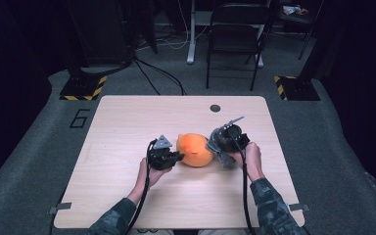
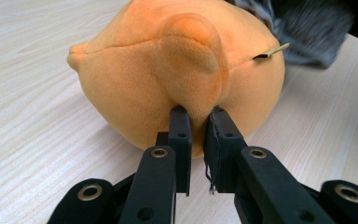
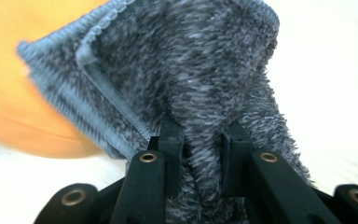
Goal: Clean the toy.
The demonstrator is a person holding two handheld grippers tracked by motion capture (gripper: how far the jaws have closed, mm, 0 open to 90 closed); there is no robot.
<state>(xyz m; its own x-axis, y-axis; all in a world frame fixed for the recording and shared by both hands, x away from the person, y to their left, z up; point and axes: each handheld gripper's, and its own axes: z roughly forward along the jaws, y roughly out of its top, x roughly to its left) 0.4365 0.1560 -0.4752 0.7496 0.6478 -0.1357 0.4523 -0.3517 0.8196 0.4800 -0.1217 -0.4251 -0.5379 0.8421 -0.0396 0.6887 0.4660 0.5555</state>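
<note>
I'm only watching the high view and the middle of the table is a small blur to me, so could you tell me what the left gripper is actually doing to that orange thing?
Observer: The left gripper is shut on a soft protruding flap of the orange plush toy, pinching it between both jaws.
Operator: And the grey lump on the other side?
Observer: That is a fuzzy grey cloth with a ribbed blue-grey hem; the right gripper is shut on a fold of it.
Operator: Anything else on the toy?
Observer: A thin tag pin sticks out of its seam, near the cloth.
</note>
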